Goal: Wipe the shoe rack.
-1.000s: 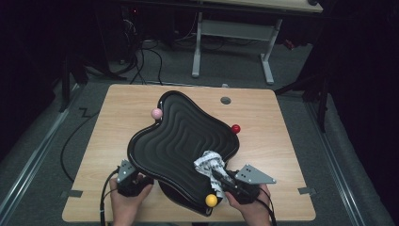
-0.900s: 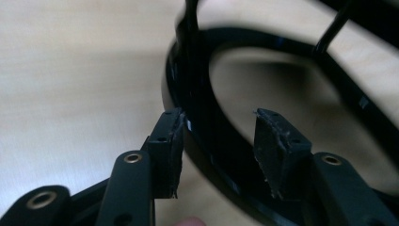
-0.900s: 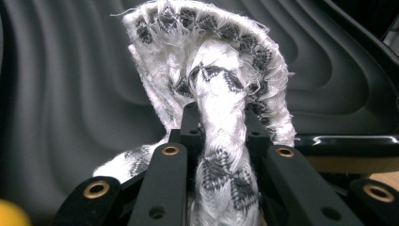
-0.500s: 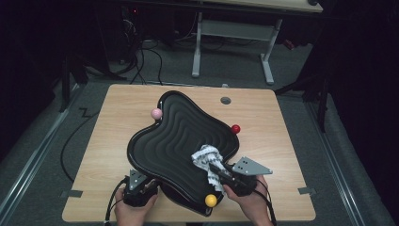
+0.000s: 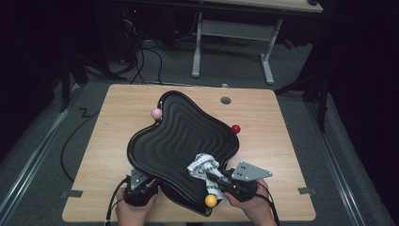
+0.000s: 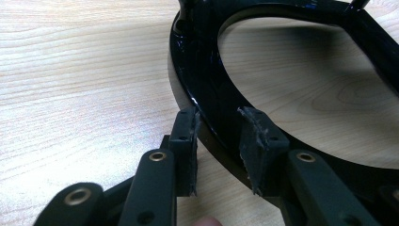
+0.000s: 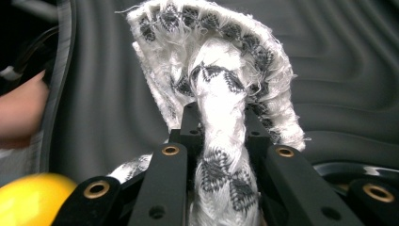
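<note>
Pale wood table (image 5: 117, 141); right tool (image 7: 221, 117) pinching frayed cloth (image 7: 221, 70) (woven).

Light: the table (image 5: 141, 122) was lit from above while the room around it lay almost black.
Glare: small highlights ran along the glossy rim of the black tray (image 6: 197, 70).
Shadow: the tray threw a soft shadow on the wood beneath it.
Focus: the white cloth (image 7: 221, 94) was sharp; the yellow ball (image 7: 33, 197) was blurred.
Grain: the high view was soft and noisy.
</note>
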Motion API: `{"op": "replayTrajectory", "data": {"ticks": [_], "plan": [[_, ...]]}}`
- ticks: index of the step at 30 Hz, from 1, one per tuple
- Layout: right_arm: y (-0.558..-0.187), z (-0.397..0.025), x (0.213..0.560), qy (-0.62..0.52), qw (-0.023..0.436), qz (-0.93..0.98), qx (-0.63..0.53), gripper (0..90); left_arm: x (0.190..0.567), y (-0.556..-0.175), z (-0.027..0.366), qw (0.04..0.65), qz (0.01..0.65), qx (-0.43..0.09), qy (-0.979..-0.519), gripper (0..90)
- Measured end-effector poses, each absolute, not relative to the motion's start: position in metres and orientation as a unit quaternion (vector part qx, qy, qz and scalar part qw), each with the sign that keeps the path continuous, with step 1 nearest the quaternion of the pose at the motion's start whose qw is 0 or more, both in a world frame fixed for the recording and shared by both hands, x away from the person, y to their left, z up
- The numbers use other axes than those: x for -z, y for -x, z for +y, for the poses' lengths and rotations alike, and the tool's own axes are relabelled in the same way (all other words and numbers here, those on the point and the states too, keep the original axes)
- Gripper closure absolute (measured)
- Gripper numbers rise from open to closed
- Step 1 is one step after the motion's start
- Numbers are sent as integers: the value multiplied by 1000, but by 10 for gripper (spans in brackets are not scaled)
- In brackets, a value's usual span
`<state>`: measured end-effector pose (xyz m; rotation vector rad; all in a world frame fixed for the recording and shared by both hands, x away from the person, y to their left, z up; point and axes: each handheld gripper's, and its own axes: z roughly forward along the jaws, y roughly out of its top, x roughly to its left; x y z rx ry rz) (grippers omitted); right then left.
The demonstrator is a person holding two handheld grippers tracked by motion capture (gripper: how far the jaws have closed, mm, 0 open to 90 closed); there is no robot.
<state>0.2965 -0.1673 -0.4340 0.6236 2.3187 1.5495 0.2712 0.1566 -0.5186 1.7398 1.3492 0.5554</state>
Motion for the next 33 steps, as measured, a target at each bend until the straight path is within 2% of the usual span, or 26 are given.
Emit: {"op": "replayTrajectory", "data": {"ticks": [2,4,5,9,11,16,22,26,33], "plan": [[-299,-171,434,-224,145,802,-534,714,519,-271,156,422,539,-222,-694,671],[-304,-177,433,-253,179,788,-532,561,518,-271,156,421,538,-224,-695,671],[-305,-180,432,-264,180,781,-537,553,518,-271,156,421,538,-224,-695,672],[-307,-183,428,-280,178,779,-532,743,518,-271,156,422,535,-224,-697,687],[-309,-179,427,-299,188,779,-518,779,518,-271,154,421,532,-226,-700,708],[-312,-158,419,-294,172,785,-517,789,518,-270,152,420,522,-228,-707,706],[-315,-130,404,-242,187,804,-510,788,518,-271,152,419,522,-229,-707,701],[-325,-124,402,-241,176,799,-521,789,518,-271,152,420,522,-228,-706,701],[-332,-79,379,-179,162,808,-537,783,518,-270,151,419,521,-230,-707,695]]}}
